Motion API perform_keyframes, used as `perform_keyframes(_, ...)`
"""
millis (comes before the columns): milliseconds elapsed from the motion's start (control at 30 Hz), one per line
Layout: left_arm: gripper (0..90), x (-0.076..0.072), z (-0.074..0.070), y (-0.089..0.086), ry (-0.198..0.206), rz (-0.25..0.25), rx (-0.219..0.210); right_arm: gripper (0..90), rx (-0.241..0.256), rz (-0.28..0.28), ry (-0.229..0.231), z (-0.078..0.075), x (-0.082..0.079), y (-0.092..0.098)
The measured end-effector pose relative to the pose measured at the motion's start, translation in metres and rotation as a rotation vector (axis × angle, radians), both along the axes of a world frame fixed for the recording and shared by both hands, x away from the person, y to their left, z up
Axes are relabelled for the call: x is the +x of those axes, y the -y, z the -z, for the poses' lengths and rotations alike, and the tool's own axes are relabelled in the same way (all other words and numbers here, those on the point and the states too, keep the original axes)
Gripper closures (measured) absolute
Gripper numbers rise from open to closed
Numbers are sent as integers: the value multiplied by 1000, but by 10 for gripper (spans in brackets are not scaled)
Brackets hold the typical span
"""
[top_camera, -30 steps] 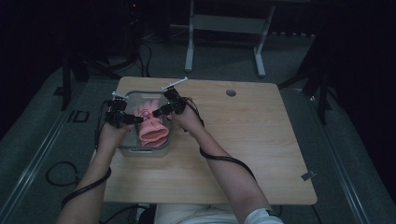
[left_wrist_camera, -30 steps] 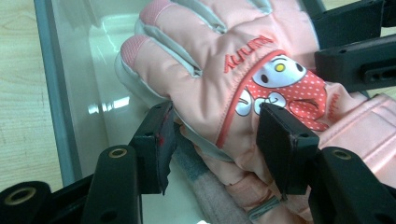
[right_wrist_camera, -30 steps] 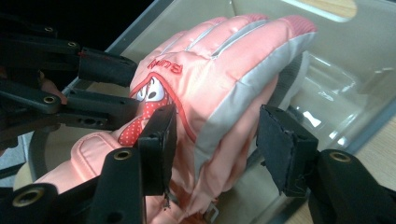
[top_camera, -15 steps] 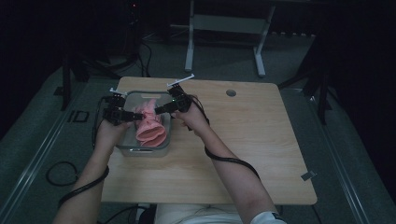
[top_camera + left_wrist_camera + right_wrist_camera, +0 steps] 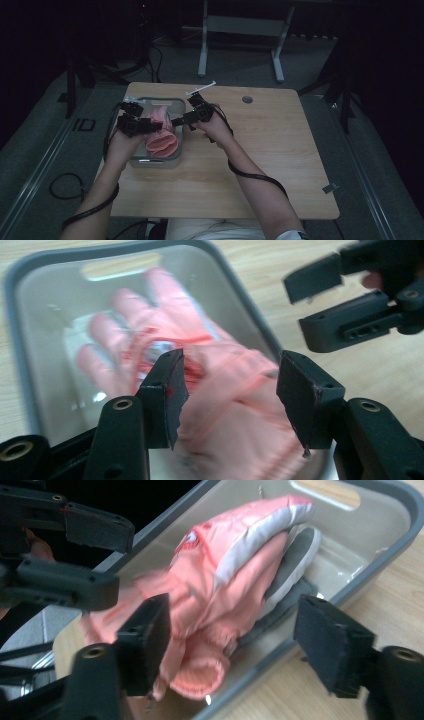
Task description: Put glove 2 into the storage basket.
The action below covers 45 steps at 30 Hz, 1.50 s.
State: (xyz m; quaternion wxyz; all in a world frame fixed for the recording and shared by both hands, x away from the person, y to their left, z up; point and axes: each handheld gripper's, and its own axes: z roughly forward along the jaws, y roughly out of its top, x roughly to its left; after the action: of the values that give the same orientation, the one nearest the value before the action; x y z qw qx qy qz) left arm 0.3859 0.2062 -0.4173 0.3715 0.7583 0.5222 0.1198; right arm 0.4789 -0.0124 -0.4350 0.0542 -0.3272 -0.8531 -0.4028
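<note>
A pink fabric glove (image 5: 200, 390) with grey palm patches lies in the grey plastic bin (image 5: 176, 105) at the left of the light wooden table (image 5: 280, 165). The left gripper (image 5: 230, 385) hangs over the glove, jaws spread, gripping nothing. The right gripper (image 5: 232, 640) sits at the bin's edge, jaws likewise apart.

The wooden table (image 5: 260, 165) has a small round grommet hole (image 5: 247, 99) near its far edge. Beyond it, a metal stand (image 5: 240, 35) with two legs rests on the grey floor (image 5: 40, 165), where black cables (image 5: 55, 187) curl left of the table.
</note>
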Motion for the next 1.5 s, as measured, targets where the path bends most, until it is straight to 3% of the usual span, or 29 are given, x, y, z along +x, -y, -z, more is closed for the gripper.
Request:
perform_keyframes(333, 441, -24, 0, 34, 51, 87, -16, 269, 13, -21, 3, 3, -8, 26)
perform_keyframes(433, 382, -31, -1, 46, 63, 118, -50, 214, -1, -14, 29, 7, -10, 35)
perform_keyframes(667, 172, -43, 5, 71, 68, 201, -72, 192, -9, -18, 69, 10, -21, 55)
perform_keyframes(767, 127, -46, 7, 79, 82, 220, -74, 192, -10, -18, 81, 13, -26, 63)
perform_keyframes(867, 23, -48, 9, 87, 88, 241, -54, 183, -29, -23, 94, 16, -30, 71)
perform_keyframes(1067, 17, -55, 13, 100, 100, 284, -51, 180, -35, -21, 115, 23, -36, 83)
perform_keyframes(1267, 3, -64, 22, 117, 103, 318, 11, 172, -40, -27, 151, 30, -42, 91)
perform_keyframes(1433, 3, -70, 35, 131, 90, 349, 18, 173, -47, -28, 163, 35, -46, 97)
perform_keyframes(1500, 3, -75, 46, 142, 91, 375, 51, 173, -61, -31, 168, 42, -50, 103)
